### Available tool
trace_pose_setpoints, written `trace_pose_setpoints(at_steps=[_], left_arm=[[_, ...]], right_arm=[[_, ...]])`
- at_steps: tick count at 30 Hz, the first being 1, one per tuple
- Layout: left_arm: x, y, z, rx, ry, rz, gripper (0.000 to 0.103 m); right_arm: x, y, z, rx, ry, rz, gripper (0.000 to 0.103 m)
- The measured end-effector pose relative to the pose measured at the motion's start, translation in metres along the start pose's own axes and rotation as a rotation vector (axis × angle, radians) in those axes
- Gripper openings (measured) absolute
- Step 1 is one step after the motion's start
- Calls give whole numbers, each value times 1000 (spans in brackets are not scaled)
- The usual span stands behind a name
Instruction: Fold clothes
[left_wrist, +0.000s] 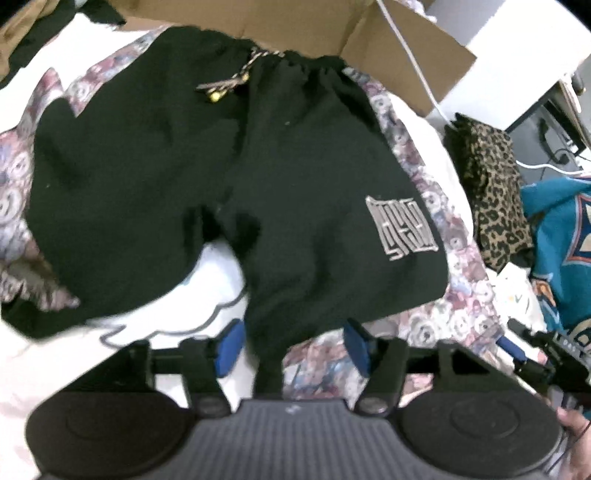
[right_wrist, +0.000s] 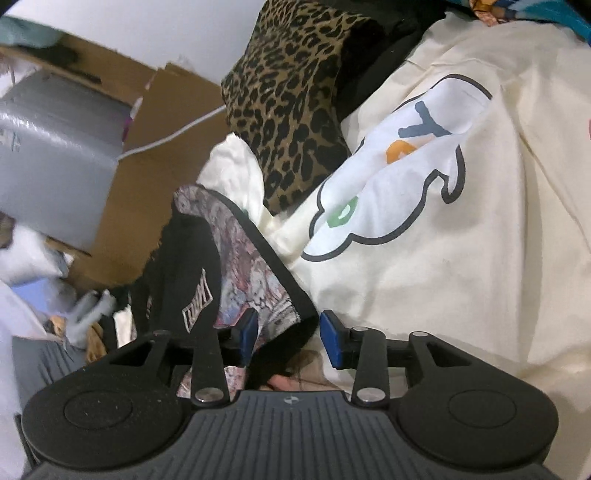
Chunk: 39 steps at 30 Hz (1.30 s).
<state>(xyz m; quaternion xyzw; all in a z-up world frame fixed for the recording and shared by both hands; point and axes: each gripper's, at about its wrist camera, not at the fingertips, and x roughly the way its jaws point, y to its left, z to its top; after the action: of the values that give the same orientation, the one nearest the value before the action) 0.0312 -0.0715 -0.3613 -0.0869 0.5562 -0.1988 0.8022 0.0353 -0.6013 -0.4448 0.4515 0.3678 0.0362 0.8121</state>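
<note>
On the cream printed sheet (left_wrist: 218, 273), the black shorts (left_wrist: 229, 177) with patterned side panels are spread flat, waistband and drawstring (left_wrist: 236, 74) lying at the far edge beside the cardboard box (left_wrist: 388, 48). Near the shorts' hem, the left gripper (left_wrist: 291, 347) is held with its blue pads spread; the hem of one leg is seen between them, but the pads are not pressing on it. At the shorts' outer corner, the right gripper (right_wrist: 288, 336) is likewise parted, with the black-edged patterned panel (right_wrist: 255, 273) lying in the gap and no pinch visible. Beyond the shorts, a leopard-print garment (right_wrist: 291, 103) is piled against the sheet.

Several risks can be judged from this. If the jaws are closed too shallowly, only the top layer may be caught and the legs could separate during a fold. The sheet beneath could be nipped together with the hem and dragged along. The leopard-print garment lies close enough that a fold carried toward it might be snagged or laid unevenly. Blur suggests quick motion, so a corner could be missed.
</note>
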Motion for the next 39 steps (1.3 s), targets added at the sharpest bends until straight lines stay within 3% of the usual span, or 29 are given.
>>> trace_pose_setpoints(at_steps=[5,12,15,16,17,18,19,20,32,39], left_arm=[[8,12,-17,-2,21,-24,64],[6,32,-37,-124,7,-111,61],[10,36,-41,-147,21,-150,56],[12,38,-42,-157,26,-160,54],[13,38,-42,-165,33,-167,47],[14,39,-43,-169,43,-173,41],[16,41,-44,-180,60,-182,20],[18,43,-45,-197,84,-194,2],[-7,24,-43,-282,119,-408,3],[4,28,-46,-287,153,-447,3]], right_arm=[[10,0,-1,20,1,-9,48],[16,-8,-1,91,-39,6,48],[19,-8,-2,96,-41,22,46],[22,-5,-4,81,-27,26,40],[23,-2,-5,69,-22,32,36],[23,0,-6,60,-18,38,19],[23,2,-7,56,-14,46,4],[22,3,-7,51,-17,43,2],[-27,40,19,-29,-143,-11,0],[-38,46,31,-53,-162,-45,0]])
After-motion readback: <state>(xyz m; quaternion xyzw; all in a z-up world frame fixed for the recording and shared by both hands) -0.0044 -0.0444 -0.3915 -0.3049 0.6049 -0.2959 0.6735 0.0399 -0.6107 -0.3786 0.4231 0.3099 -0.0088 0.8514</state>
